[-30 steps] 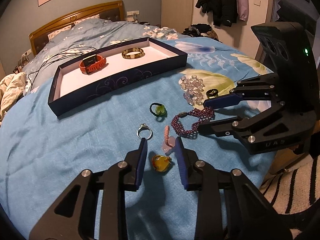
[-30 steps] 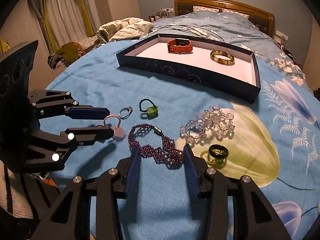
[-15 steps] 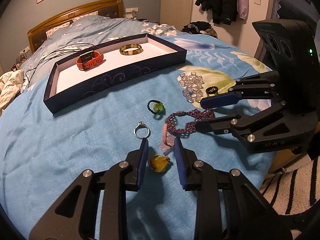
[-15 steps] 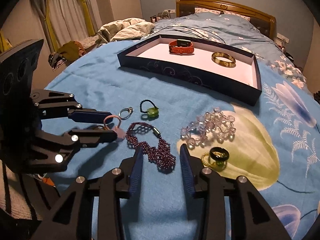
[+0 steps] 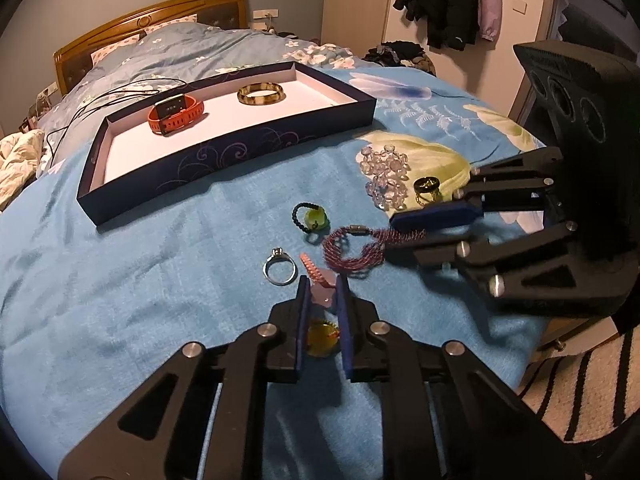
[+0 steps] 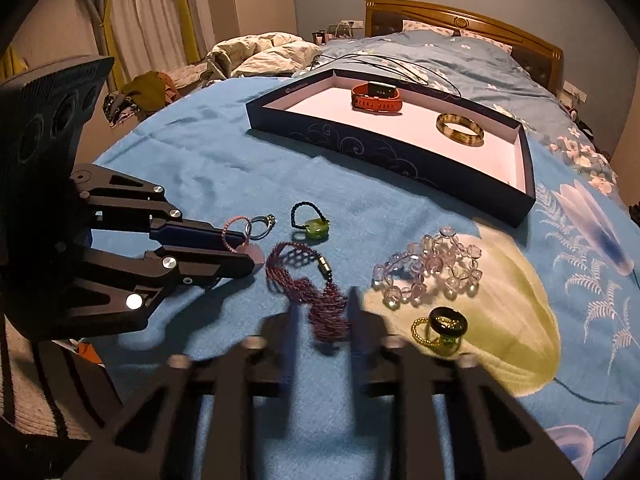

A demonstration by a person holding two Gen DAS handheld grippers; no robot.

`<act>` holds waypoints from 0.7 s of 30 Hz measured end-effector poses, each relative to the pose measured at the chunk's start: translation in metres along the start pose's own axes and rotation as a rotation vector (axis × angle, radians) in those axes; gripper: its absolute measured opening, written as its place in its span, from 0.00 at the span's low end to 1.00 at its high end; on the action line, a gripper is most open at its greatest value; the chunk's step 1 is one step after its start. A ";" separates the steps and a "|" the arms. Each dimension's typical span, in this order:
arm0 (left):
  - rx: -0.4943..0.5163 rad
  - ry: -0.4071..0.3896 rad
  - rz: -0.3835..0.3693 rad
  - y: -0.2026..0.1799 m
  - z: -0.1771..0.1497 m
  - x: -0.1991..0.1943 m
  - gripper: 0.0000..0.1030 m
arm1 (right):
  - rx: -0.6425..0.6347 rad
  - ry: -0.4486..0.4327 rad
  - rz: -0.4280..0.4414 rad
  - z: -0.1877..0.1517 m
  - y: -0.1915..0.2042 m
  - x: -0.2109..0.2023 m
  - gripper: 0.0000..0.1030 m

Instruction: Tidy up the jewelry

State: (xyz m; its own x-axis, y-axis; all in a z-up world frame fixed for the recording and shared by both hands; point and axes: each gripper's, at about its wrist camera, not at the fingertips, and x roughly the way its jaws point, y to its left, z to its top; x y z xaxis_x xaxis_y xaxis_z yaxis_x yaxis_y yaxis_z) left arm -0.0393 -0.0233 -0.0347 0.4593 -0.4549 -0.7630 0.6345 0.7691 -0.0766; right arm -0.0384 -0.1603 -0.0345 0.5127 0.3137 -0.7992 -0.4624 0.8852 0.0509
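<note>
Loose jewelry lies on the blue bedspread in front of a dark blue tray point(image 5: 224, 152). My left gripper point(image 5: 322, 284) is closing, and its pads pinch the pale charm of a pink cord bracelet point(image 5: 314, 270). An amber pendant point(image 5: 322, 338) lies under its fingers. My right gripper point(image 6: 324, 308), blurred, is closing on the bunched purple beaded bracelet point(image 6: 316, 300), which its pads squeeze. The left wrist view shows the right gripper point(image 5: 390, 238) with the purple bracelet point(image 5: 348, 248) trailing from its fingers. The tray holds an orange watch point(image 5: 176, 114) and a gold bangle point(image 5: 261, 94).
A silver ring point(image 5: 280, 268), a green bead on a black cord point(image 5: 314, 218), a clear crystal bracelet point(image 5: 384, 172) and a black-and-gold ring point(image 5: 428, 188) lie between the grippers and the tray. Black cables point(image 5: 120, 96) trail behind the tray. The bed edge is close on the right.
Both pairs of jaws have narrowed. The left closed onto the pink bracelet's charm after edging forward over the amber pendant. The right closed on the purple bracelet, which has bunched up.
</note>
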 end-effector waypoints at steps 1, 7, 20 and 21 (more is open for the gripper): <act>-0.005 -0.002 -0.003 0.001 0.000 0.000 0.13 | 0.001 0.001 0.002 0.001 -0.001 -0.001 0.11; -0.013 -0.047 0.005 0.006 0.009 -0.012 0.13 | 0.031 -0.030 0.036 0.007 -0.007 -0.009 0.09; -0.023 -0.157 0.123 0.033 0.060 -0.027 0.13 | 0.051 -0.183 0.001 0.057 -0.036 -0.042 0.09; -0.026 -0.161 0.136 0.036 0.065 -0.027 0.13 | 0.052 -0.193 -0.010 0.062 -0.040 -0.043 0.09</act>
State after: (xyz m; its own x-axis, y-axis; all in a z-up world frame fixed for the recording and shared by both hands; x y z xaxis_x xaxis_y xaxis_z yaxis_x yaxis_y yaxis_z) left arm 0.0121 -0.0126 0.0247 0.6345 -0.4101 -0.6551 0.5443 0.8389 0.0020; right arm 0.0029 -0.1874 0.0350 0.6484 0.3608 -0.6703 -0.4216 0.9034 0.0784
